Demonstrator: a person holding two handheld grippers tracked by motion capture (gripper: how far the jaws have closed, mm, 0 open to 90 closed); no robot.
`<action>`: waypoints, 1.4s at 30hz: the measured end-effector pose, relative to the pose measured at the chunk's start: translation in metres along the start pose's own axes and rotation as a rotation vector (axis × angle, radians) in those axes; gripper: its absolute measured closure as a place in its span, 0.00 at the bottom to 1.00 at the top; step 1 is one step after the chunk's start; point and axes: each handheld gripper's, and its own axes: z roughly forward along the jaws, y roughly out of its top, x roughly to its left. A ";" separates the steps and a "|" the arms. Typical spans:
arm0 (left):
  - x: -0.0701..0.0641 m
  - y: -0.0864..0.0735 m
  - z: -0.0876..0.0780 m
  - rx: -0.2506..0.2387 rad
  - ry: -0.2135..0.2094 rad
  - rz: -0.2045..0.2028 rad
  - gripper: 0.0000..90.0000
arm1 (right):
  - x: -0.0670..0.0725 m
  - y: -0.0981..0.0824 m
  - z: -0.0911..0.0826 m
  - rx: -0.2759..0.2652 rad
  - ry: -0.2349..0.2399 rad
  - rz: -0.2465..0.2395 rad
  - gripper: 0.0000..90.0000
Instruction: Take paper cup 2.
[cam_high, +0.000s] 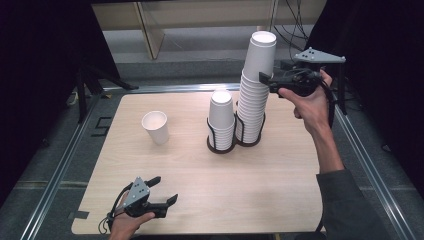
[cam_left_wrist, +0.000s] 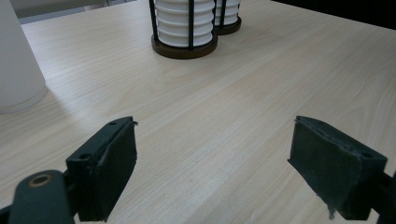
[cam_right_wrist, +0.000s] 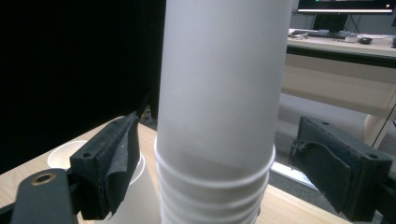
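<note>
The right tongs stand at the upper part of the tall stack, jaws apart on either side of the top cup and not pressing it, as the right gripper view shows. That stack sits in a wire holder on the table, touching the holder of the short stack. A loose cup stands upright, well apart to the left. The left tongs rest near the front table edge, jaws apart with nothing between them. Risks, as judged: a squeeze too low could lift several nested cups together; a sideways pull could tilt the tall stack onto its neighbour or off the back edge, which lies close behind. Open room is ample across the table's centre and front; the right edge is near the right forearm.
</note>
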 end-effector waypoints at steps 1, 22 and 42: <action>0.000 0.000 -0.001 0.003 0.006 -0.001 0.16 | -0.001 0.002 0.002 -0.006 -0.008 -0.017 0.17; -0.003 -0.001 0.001 0.006 -0.014 -0.001 0.16 | -0.006 0.014 0.047 0.015 0.025 0.052 0.13; -0.002 -0.001 0.002 0.019 -0.025 0.013 0.16 | 0.000 0.043 0.040 0.000 -0.005 0.032 0.17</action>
